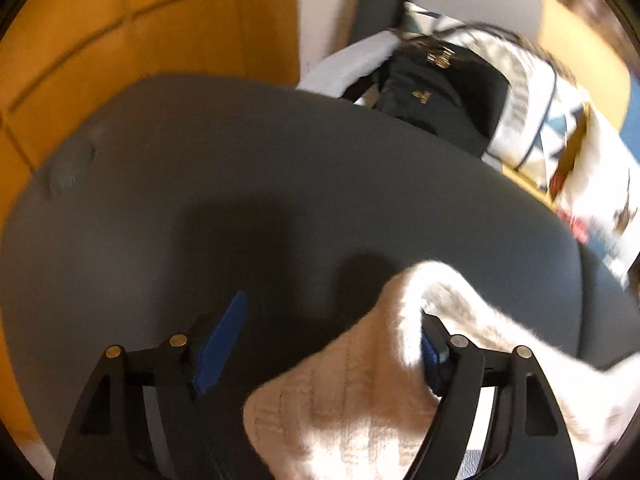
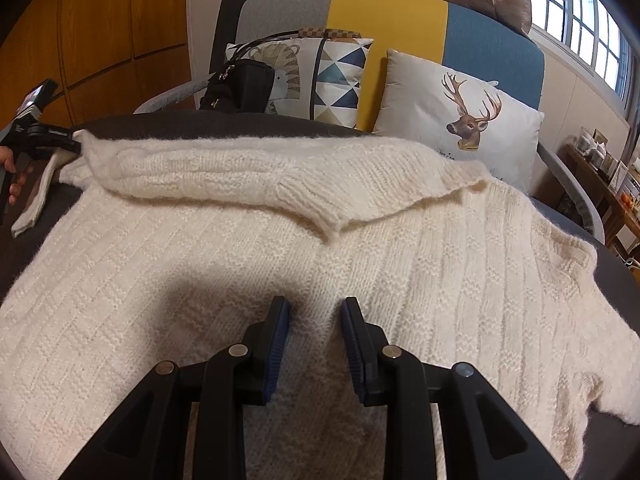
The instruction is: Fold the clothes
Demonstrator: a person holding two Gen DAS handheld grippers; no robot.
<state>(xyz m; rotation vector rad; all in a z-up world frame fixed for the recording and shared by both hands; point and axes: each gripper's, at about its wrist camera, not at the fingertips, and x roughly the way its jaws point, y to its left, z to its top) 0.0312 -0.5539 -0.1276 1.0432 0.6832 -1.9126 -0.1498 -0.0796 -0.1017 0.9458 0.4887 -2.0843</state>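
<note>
Cream cable-knit wool sweater (image 2: 320,248) lies spread on the dark grey counter (image 1: 200,168), 1 sleeve folded across. Left tool (image 1: 328,344), wide, has fabric draped over 1 finger; right tool (image 2: 316,344), narrowly parted, hovers empty. Next likely: grip, fold the side inward.

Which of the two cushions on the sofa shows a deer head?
The right cushion, white, carries the antlered deer head. The left cushion has blue and grey triangles instead, and a black bag leans against it.
</note>
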